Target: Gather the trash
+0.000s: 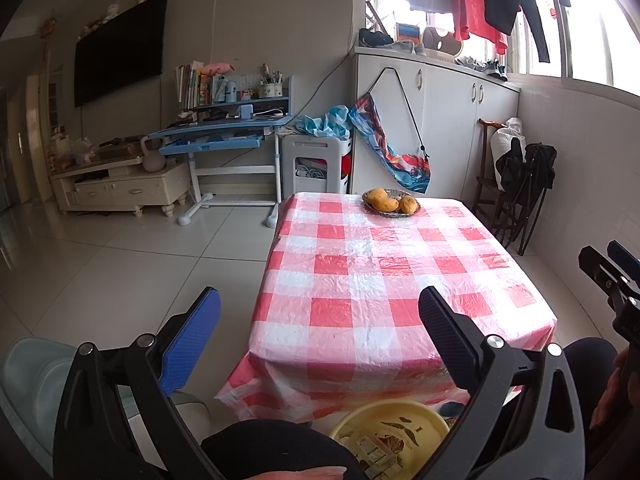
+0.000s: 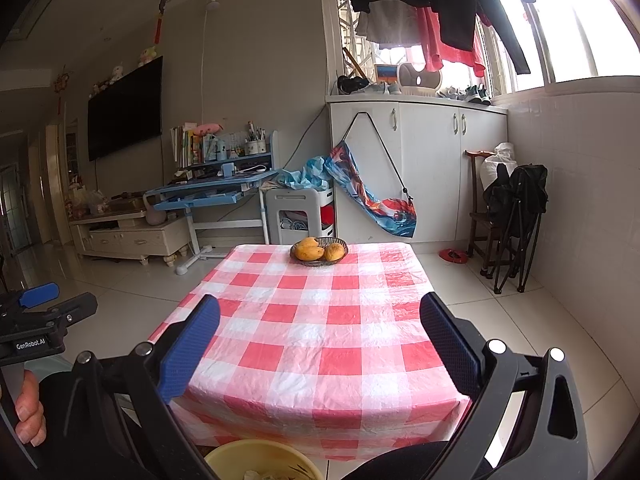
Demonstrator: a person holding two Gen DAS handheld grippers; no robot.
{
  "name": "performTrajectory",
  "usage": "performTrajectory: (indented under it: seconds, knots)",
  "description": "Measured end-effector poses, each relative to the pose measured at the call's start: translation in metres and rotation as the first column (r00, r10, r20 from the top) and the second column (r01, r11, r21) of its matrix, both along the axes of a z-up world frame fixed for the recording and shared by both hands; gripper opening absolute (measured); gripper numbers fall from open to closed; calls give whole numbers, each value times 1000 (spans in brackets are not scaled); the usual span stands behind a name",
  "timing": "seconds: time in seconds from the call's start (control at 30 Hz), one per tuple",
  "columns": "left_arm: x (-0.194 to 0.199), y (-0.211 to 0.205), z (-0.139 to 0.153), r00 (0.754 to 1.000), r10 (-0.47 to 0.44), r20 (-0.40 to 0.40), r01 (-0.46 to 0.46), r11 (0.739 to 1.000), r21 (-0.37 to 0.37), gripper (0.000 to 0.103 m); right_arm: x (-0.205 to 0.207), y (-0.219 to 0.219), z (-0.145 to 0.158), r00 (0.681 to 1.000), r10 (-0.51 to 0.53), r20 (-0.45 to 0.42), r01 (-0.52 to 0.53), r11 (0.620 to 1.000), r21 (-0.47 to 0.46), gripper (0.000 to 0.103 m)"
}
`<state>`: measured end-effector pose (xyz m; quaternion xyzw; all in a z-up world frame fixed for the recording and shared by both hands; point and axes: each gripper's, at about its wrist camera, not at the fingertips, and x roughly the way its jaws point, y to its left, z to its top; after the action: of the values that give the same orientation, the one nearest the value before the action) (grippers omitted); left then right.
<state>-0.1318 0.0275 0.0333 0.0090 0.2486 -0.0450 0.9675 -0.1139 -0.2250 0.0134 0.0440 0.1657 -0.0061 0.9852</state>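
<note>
A: Start at the left. What is past the table [image 1: 400, 280]?

B: Left of the table, a stool [image 1: 36, 384] by the floor. Farther back on that side, a TV [image 1: 120, 60] on the wall, a low cabinet [image 1: 120, 188] under it, then a blue desk [image 1: 224, 136].

A: And the left gripper [image 1: 320, 308]?

B: It hangs before the table's near edge, its blue fingers [image 1: 192, 344] spread wide, nothing between them.

A: Where is the trash?

B: In a yellow basin [image 1: 396, 428] just below the table's near edge. Wrappers [image 1: 376, 452] and scraps lie inside it. The tabletop itself holds only a dish [image 1: 391, 202] of mangoes [image 1: 380, 198] at the far end.

A: The right gripper [image 2: 320, 308]?

B: Also before the near edge, over the red-check cloth, its fingers [image 2: 192, 348] wide apart and empty. In its view the basin [image 2: 260, 460] shows at the bottom edge.

A: Right of the table?

B: A white cupboard [image 2: 420, 168] behind it, a folded chair [image 2: 516, 216] against the tiled wall, and clothes [image 2: 440, 8] hung by the window above.
</note>
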Motion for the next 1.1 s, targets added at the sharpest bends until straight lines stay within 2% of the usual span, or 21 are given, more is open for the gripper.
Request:
performTrajectory:
  seconds: [0.23,0.5,1.1]
  knots:
    - [1,-4,-4,1000,-8,-3,8,1000,7,95,1,-8,-1,1000,-6,-1,6,1000,-4,96]
    - [1,-5,-5,1000,-10,-8,10,1000,-2,95,4,0,-2,1000,6,-12,-7,998,-61,96]
    - [2,-5,-4,1000,-9,-11,9,1000,-6,95,7,5,-3,999,8,-36,-11,995,-104,96]
